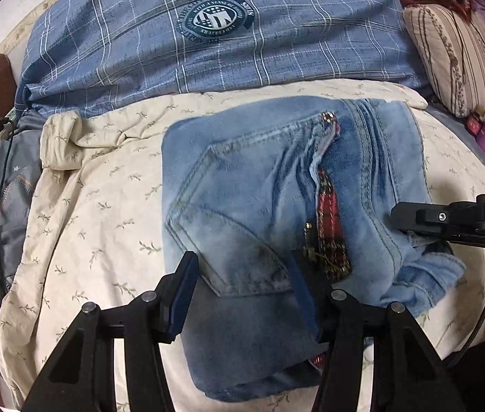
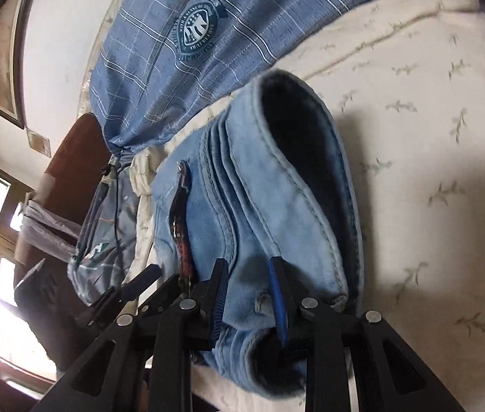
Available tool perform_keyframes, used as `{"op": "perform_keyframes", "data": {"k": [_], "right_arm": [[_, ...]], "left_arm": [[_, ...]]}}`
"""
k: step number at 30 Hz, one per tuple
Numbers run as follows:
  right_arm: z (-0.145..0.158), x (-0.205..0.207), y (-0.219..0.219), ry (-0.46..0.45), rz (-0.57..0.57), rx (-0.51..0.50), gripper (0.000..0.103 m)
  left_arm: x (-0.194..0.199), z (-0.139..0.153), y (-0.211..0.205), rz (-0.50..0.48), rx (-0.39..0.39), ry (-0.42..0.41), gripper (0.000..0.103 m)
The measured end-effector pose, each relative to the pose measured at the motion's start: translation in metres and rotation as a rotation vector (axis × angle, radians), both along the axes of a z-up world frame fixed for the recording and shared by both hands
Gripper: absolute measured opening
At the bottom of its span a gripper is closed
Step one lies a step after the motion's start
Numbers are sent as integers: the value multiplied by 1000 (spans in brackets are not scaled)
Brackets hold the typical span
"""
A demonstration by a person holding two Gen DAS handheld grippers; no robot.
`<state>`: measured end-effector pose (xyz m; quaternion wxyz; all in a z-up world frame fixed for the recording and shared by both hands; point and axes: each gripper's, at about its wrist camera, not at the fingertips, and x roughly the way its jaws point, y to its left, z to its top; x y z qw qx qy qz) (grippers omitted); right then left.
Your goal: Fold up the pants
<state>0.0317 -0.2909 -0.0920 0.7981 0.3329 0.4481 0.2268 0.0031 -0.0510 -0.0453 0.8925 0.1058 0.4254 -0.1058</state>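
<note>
I hold the folded jeans [image 1: 252, 206] on the bed [image 1: 81, 213] with both claws. My left claw [image 1: 242, 292] grips the near edge of the bundle, jaws half closed on thick denim; my right claw [image 2: 249, 295] pinches a narrower wad at its side. If either lets go unevenly, the loose cuff could spring up and undo the fold. The cream leaf-print sheet is wrinkled; a blue plaid quilt [image 1: 208, 34] and striped pillow [image 1: 455, 55] lie beyond.
</note>
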Motion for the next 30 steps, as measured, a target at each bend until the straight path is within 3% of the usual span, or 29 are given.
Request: {"op": "perform_keyframes", "data": {"k": [3, 6, 11, 16, 20, 22, 25, 30], "right_arm": [[-4, -7, -2, 13, 14, 2, 28], [-2, -12, 5, 6, 45, -64, 26], [1, -22, 9, -11, 71, -120, 26], [11, -24, 6, -31, 79, -112, 27], [36, -29, 0, -145, 70, -114, 29], [46, -31, -2, -203, 62, -82, 29], [52, -28, -2, -240, 23, -55, 29], [57, -13, 6, -263, -48, -55, 29]], "left_arm": [[-6, -3, 1, -11, -20, 9, 56], [-10, -10, 2, -29, -34, 33, 58], [-20, -13, -2, -32, -2, -24, 58], [-21, -1, 5, -34, -49, -24, 61], [-23, 25, 17, -72, -120, -64, 68], [-20, 39, 22, -74, -135, -104, 77], [-2, 48, 28, -29, -120, -143, 80], [37, 34, 24, 45, -109, -95, 80]]}}
